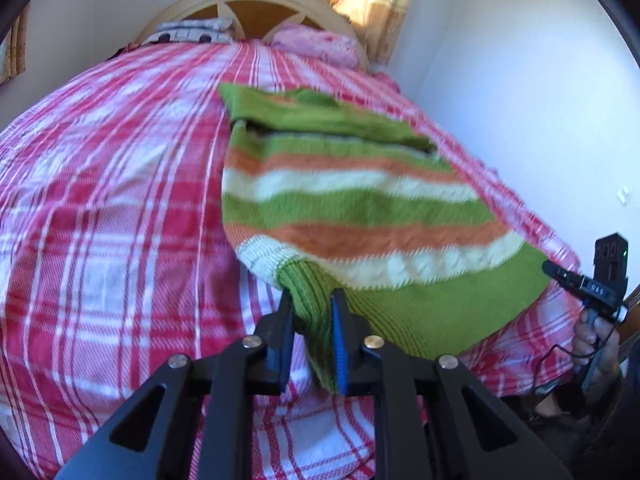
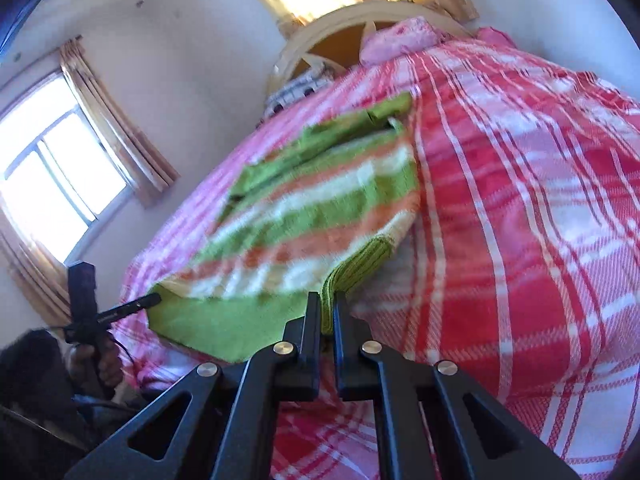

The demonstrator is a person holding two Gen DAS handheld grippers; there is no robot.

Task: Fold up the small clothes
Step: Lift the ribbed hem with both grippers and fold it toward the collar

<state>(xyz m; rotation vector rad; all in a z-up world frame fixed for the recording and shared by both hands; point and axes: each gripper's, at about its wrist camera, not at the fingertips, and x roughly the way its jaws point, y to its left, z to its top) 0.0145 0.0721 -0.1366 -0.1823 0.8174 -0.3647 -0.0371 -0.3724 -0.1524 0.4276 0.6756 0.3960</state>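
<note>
A small knitted sweater (image 1: 352,208) with green, orange and cream stripes lies on the red and white checked bedspread (image 1: 112,200). My left gripper (image 1: 311,300) is shut on the green ribbed hem at the sweater's near left corner, which bunches between the pads. In the right wrist view the same sweater (image 2: 304,216) stretches away toward the headboard. My right gripper (image 2: 327,300) is shut on the green ribbed edge at its near right corner. Both near corners are lifted slightly off the bed. The other gripper (image 1: 600,280) shows at the right edge of the left wrist view.
A pink pillow (image 1: 316,44) and a patterned pillow (image 1: 188,32) lie by the curved wooden headboard (image 1: 256,4). White walls close in on both sides, with a curtained window (image 2: 60,176) to the left. A hand (image 2: 100,364) holds the left gripper's handle.
</note>
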